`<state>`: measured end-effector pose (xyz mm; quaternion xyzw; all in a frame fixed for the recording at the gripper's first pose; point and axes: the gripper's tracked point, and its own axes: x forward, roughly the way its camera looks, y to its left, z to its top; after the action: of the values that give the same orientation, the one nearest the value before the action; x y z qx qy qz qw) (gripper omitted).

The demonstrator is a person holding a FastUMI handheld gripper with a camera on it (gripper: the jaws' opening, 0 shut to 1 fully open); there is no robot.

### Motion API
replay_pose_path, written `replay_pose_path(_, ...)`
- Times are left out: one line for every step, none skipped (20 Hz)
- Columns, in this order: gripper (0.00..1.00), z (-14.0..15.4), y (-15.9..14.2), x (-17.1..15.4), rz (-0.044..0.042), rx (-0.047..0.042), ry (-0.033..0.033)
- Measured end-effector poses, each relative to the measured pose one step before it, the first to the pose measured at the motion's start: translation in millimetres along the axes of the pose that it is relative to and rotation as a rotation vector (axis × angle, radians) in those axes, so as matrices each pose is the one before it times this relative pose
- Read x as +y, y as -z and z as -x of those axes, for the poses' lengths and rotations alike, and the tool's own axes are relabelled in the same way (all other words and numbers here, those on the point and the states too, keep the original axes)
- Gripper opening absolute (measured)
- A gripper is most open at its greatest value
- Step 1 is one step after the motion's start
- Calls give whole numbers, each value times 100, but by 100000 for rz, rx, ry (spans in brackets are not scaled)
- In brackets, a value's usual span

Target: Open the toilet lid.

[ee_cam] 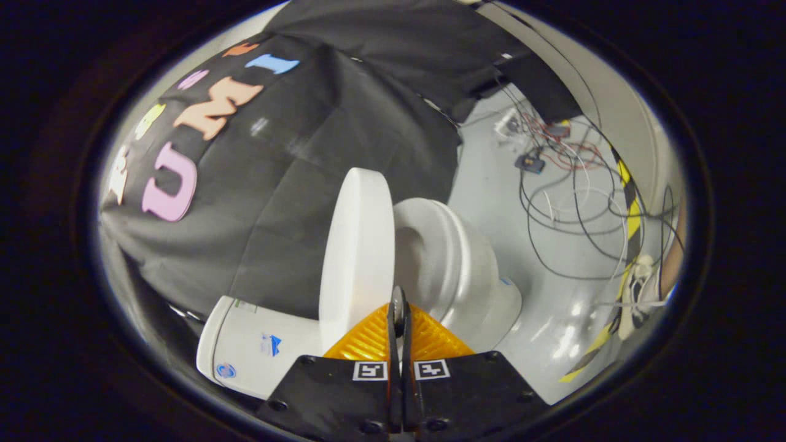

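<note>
- Cloth wall point(319, 141) of the booth, black and creased, hangs behind the toilet and takes up most of the scene beyond it.
- Floor point(491, 184), pale grey and glossy, spreads out on the far side of the toilet, with bright patches of reflected light on it.
- Toilet point(454, 264), white, sits against the cloth wall; the whole scene appears tipped sideways, so the bowl seems to lie on its side with its rim facing the lid.
- Toilet lid point(356, 245), a thick white oval, is raised off the seat and seen nearly edge-on; it stands between the tank and the bowl, just ahead of the gripper's fingers, with a clear gap between it and the seat.
- Tank point(252, 344), white with a few small stickers, lies on the other side of the lid from the bowl, close to the gripper.
- Cables point(571, 202), a loose tangle of black, white and red wire, are strewn over the floor well beyond the toilet, with some small electronic parts among them.
- Strip of yellow and black hazard tape point(629, 202) runs along the floor past the cables.
- Shoe point(638, 288), light coloured, rests on the floor by that tape, with part of a person's leg above it.
- Gripper point(398, 310) points at the lower edge of the lid; its two fingers are pressed together with nothing between them, their tips at the lid's edge, and I cannot tell whether they touch it.
</note>
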<state>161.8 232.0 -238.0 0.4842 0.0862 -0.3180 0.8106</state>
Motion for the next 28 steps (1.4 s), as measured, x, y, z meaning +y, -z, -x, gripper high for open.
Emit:
replay_pose_path(2,545,-442,1265,4453,-1669,-2181)
replay_pose_path(2,503,-528,1527,2941,-2159,-3358)
replay_pose_path(2,576,-665,2091,3406,-1722,-4369)
replay_pose_path(2,302,-296,1808,4447,-1368,-4251)
replay_pose_path(2,424,-180,1945,5800,-548,-3573)
replay_pose_path(2,507,-96,1286,5218,-39,-2065)
replay_pose_path(3,216,-149,1080,4810,-50,-1433)
replay_pose_path(4,206,-95,1003,3861,199,-1869)
replay_pose_path(5,-15,-321,1143,3534,-217,-2448)
replay_pose_path(5,-60,-212,1157,3302,151,-2633)
replay_pose_path(7,-60,-251,1094,3439,-66,-2388)
replay_pose_path(8,-123,-53,1042,3792,230,-2518)
replay_pose_path(8,-90,-201,1195,3595,106,-2472)
replay_pose_path(8,-48,-149,1238,3312,-74,-2638)
replay_pose_path(9,-127,-193,1321,3036,-192,-3030)
replay_pose_path(9,-67,-48,1309,2448,60,-2966)
replay_pose_path(9,-297,-236,1287,2581,-65,-2588)
replay_pose_path(9,-292,-10,1104,2235,522,-2729)
replay_pose_path(8,-363,-72,1179,1862,502,-2535)
replay_pose_path(9,-492,-97,1023,1698,493,-2455)
replay_pose_path(9,-323,-101,1211,1546,322,-2744)
replay_pose_path(8,-294,234,1198,2276,847,-2691)
replay_pose_path(8,-471,39,1112,2156,563,-2598)
replay_pose_path(9,-476,148,921,1733,724,-2596)
replay_pose_path(9,-512,129,987,1232,653,-2530)
replay_pose_path(9,-579,131,831,1145,495,-2090)
replay_pose_path(9,-531,112,744,1166,780,-1831)
replay_pose_path(9,-444,195,560,990,576,-1725)
